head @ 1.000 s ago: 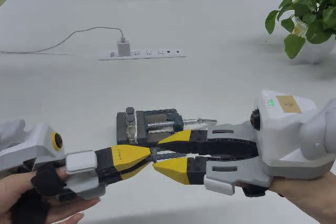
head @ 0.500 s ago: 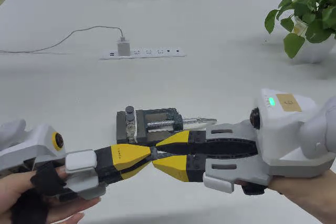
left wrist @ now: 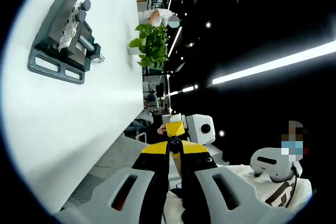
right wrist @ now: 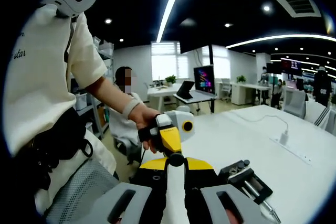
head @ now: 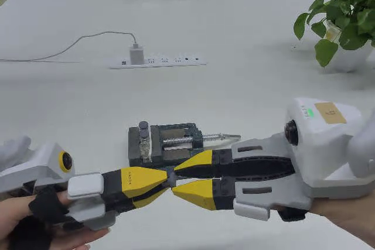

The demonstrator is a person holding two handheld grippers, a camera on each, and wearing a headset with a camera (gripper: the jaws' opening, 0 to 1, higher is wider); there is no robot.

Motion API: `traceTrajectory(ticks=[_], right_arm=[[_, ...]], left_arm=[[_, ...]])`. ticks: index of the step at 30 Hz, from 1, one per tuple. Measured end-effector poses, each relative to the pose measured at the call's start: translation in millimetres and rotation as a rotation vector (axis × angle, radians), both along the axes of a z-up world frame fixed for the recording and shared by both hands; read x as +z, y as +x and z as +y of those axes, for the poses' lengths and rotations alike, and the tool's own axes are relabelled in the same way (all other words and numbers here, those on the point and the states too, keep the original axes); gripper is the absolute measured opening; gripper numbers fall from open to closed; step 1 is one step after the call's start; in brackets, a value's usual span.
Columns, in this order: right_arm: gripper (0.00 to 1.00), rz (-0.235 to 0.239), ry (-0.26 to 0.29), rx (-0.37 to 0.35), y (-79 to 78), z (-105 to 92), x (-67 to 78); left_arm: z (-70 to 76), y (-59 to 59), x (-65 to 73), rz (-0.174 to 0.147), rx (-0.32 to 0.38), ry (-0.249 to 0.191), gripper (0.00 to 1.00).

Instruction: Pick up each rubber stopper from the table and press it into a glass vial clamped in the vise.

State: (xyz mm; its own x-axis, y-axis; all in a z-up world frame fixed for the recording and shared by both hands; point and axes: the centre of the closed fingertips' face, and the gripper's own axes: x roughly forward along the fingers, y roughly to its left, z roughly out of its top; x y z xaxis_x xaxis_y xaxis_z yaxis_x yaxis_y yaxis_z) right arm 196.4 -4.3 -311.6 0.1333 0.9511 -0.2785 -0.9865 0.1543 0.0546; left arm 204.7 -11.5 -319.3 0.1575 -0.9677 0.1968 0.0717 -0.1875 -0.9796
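A dark vise (head: 176, 142) stands mid-table and clamps glass vials (head: 144, 142) with dark stoppers in their tops; it is also in the left gripper view (left wrist: 62, 36) and the right gripper view (right wrist: 244, 176). In front of the vise my two grippers meet tip to tip above the table. Between the tips sits a small dark rubber stopper (head: 171, 178). My left gripper (head: 166, 182) comes from the lower left with jaws shut on it. My right gripper (head: 176, 180) comes from the right, its jaws pinched on the same stopper (right wrist: 176, 159).
A white power strip (head: 157, 61) with a charger and cable lies behind the vise. A potted plant (head: 343, 19) stands at the far right. Bare table surrounds the vise.
The right gripper's jaws have drawn together on the stopper at the left gripper's tips. Both grippers sit slightly lower in the picture. The vise has not moved.
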Motion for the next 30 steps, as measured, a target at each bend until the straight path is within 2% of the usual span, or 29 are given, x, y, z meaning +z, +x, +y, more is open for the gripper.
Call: traceTrajectory(ticks=[6, 12, 18, 22, 24, 25, 28, 29, 30], right_arm=[[0.06, -0.020, 0.005, 0.008, 0.3, -1.1, 5.6], [0.06, -0.047, -0.003, 0.032, -2.7, -1.0, 6.1], [0.06, -0.036, -0.002, 0.034, -3.8, -0.6, 6.8], [0.05, 0.001, -0.014, 0.027, -4.8, -0.8, 3.2], [0.05, 0.011, -0.014, 0.030, -6.0, -0.1, 1.9], [0.05, 0.020, -0.018, 0.029, -6.2, -0.1, 0.6], [0.05, 0.028, -0.020, 0.029, -6.8, 0.1, -1.5], [0.05, 0.028, -0.023, 0.029, -6.8, 0.2, -2.6], [0.05, 0.031, -0.024, 0.028, -6.6, 0.3, -3.4]], left_arm=[[-1.0, 0.4, 5.6, 0.002, -0.002, -0.022, 0.03], [-1.4, -2.2, 5.9, 0.002, -0.008, -0.026, 0.03], [-1.6, -3.9, 7.3, 0.004, -0.004, -0.034, 0.04], [-1.4, -4.2, 3.7, -0.024, 0.002, -0.013, 0.04], [-1.3, -4.8, 2.4, -0.047, 0.006, -0.003, 0.04], [-1.2, -5.2, 1.4, -0.048, 0.004, 0.004, 0.04], [-0.6, -5.3, -0.4, -0.085, 0.012, 0.022, 0.04], [-0.2, -4.2, -1.6, -0.115, 0.021, 0.036, 0.04], [0.0, -4.0, -2.2, -0.127, 0.024, 0.044, 0.04]])
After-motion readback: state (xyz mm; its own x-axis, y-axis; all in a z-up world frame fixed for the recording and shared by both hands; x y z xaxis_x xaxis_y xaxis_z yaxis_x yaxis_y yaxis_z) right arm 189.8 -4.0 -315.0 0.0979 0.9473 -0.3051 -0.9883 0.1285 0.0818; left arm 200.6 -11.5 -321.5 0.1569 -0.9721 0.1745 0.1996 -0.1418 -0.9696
